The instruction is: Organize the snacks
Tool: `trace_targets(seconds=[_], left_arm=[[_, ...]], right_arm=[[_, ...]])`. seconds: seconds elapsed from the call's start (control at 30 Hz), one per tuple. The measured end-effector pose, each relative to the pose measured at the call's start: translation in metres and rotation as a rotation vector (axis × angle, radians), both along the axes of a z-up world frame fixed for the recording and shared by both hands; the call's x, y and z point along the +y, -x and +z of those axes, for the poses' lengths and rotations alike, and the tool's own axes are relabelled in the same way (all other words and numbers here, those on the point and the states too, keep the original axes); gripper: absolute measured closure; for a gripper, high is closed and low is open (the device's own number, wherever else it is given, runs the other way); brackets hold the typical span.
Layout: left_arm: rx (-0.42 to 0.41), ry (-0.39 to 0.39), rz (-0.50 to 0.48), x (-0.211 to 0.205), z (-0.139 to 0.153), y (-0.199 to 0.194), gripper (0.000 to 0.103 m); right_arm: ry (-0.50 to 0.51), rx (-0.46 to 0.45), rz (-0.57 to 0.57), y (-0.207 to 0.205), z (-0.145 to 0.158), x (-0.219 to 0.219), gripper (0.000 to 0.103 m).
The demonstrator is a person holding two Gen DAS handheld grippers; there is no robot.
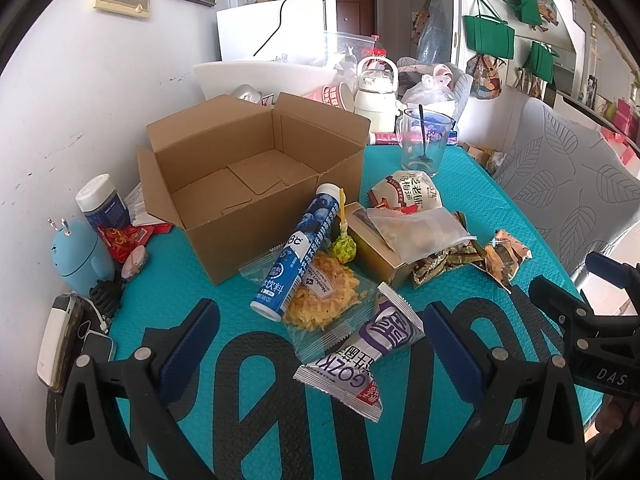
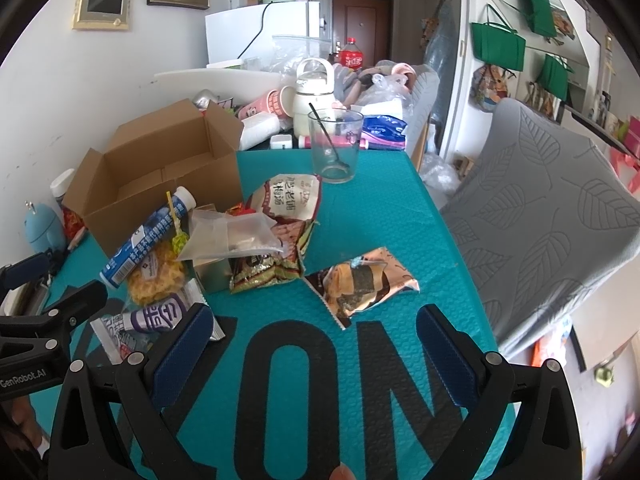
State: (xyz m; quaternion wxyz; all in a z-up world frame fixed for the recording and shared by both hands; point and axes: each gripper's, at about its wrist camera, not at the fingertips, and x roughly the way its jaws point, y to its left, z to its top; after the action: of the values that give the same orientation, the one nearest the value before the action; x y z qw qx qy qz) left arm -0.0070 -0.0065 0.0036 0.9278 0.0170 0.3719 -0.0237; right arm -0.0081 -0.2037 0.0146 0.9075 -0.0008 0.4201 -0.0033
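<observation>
purple gozk packet (image 1: 362, 354) sits right between the left gripper (image 1: 320, 344) fingers in the left wrist view, jaws spread wide, nothing held, pads clear of the wrapper on both sides. looks to me like the very start of a pick. nothing is in the cardboard box (image 1: 248, 184) yet, its flaps up and its floor bare, standing just behind the snack pile on the teal mat (image 1: 160, 280). the blue tube (image 1: 298, 248) leans against the box front, lying over the clear bag of yellow crisps (image 1: 324, 300), with a green lollipop (image 1: 343, 249) and a gold carton (image 1: 376, 252) beside it. next move, i'd say: drop lower, square up on the packet, close on it without dragging the crisp bag along.

over to the right wrist view, the right gripper (image 2: 314, 344) is also wide open and empty, hovering over bare mat. straight ahead lies the orange seaweed-roll packet (image 2: 360, 284), apart from the pile, an easy lone target. this view shows that packet's full face and the glass cup with a spoon (image 2: 334, 148) clearly; the left view shows the box's empty inside far better, plus the clutter by the wall.
</observation>
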Motion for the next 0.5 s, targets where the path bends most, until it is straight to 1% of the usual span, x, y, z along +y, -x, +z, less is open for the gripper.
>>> trace_targets(seconds=[0.2, 0.5], left_arm=[[0.005, 0.0, -0.002, 0.001, -0.001, 0.0, 0.0], [0.044, 0.004, -0.015, 0.0, -0.014, -0.009, 0.0]], right_arm=[[0.001, 0.002, 0.002, 0.0, -0.001, 0.0, 0.0], [-0.007, 0.028, 0.008, -0.004, -0.011, -0.002, 0.0]])
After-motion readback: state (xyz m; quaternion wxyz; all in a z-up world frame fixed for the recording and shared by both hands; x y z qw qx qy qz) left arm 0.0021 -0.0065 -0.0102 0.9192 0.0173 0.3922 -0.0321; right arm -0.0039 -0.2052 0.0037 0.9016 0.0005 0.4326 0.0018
